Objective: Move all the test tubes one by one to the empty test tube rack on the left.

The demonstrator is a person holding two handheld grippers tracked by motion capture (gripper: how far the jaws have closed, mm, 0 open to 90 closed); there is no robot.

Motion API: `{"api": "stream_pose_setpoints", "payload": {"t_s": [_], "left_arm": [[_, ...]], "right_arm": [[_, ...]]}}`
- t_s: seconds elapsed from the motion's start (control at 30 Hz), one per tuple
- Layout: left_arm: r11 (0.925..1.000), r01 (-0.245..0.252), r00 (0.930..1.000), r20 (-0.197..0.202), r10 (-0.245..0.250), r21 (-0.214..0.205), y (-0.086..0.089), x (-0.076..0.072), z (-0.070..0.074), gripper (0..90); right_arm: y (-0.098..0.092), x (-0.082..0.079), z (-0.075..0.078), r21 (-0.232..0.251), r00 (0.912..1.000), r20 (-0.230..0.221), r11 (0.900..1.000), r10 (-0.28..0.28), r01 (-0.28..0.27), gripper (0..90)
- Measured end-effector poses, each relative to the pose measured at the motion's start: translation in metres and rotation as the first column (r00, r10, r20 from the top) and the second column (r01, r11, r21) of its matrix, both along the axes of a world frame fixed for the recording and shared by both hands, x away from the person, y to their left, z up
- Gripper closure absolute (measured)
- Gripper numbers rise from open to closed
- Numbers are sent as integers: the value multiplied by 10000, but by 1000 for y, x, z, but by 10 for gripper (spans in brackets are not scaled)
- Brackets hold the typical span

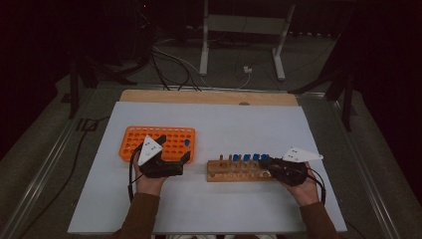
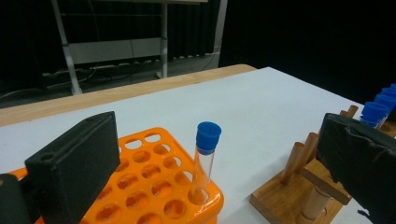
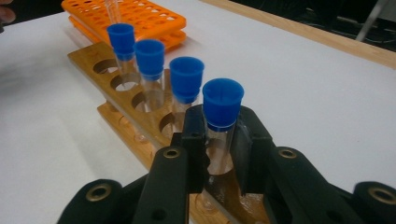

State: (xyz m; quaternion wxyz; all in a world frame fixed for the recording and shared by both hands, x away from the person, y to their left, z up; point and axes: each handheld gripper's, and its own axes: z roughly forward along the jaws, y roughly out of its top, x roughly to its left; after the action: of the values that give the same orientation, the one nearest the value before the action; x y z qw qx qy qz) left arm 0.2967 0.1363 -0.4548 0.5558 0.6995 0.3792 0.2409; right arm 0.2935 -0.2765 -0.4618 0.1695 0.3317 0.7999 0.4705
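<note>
On the left of the white table (image 1: 209, 209) sits an orange rack (image 1: 174, 137) full of round holes. One clear tube with a blue cap (image 2: 205, 158) stands upright in a hole at the rack's near right corner, as the left gripper view shows it. The left gripper (image 1: 174, 159) hovers at the rack's front edge, held in the person's left hand (image 1: 147, 181). Its two black jaws stand wide apart with nothing between them, one low over the orange rack and the other toward the wooden rack.

Just to the right of the orange rack, and apart from it, lies a long wooden rack (image 1: 239, 170) with a row of holes and short pegs. Four blue-capped tubes stand upright in it in a line toward its right end. The nearest three to the orange rack stand free (image 3: 152, 74).

At the right end of that row, the right gripper (image 3: 219, 140) is clenched on the last tube (image 3: 222, 116), its jaws pressing the clear glass from both sides just below the blue cap. That tube is upright and its lower end sits in the wooden rack's hole. The right hand (image 1: 306, 189) holds this gripper at the rack's right end, with the grey three-cornered plate (image 1: 301, 155) on top.
</note>
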Motion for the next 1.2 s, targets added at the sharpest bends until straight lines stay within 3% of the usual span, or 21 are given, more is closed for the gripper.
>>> {"api": "stream_pose_setpoints", "payload": {"t_s": [0.23,0.37,0.57,0.83,1.03,1.2], "left_arm": [[9999,87,9999,53,-87,60,-2,0,1,9],[9999,124,9999,51,-125,76,-2,-1,2,9],[9999,85,9999,126,-86,53,-3,-1,4,9],[9999,151,9997,-176,-150,35,-4,-1,5,9],[9998,197,9998,-25,-197,49,-7,-2,11,13],[9995,322,9995,69,-322,74,-12,-1,18,13]], "right_arm": [[-3,-1,7,231,9999,5,9997,-118,117,771],[-9,0,14,597,9997,-201,9981,-121,132,771],[-11,1,27,852,9996,-289,9963,79,-54,771],[-8,0,46,792,9998,-110,9967,162,-153,771],[-14,4,62,1122,9993,-304,9935,211,-176,771],[-14,8,73,1093,9997,-156,9938,211,-192,771]]}}
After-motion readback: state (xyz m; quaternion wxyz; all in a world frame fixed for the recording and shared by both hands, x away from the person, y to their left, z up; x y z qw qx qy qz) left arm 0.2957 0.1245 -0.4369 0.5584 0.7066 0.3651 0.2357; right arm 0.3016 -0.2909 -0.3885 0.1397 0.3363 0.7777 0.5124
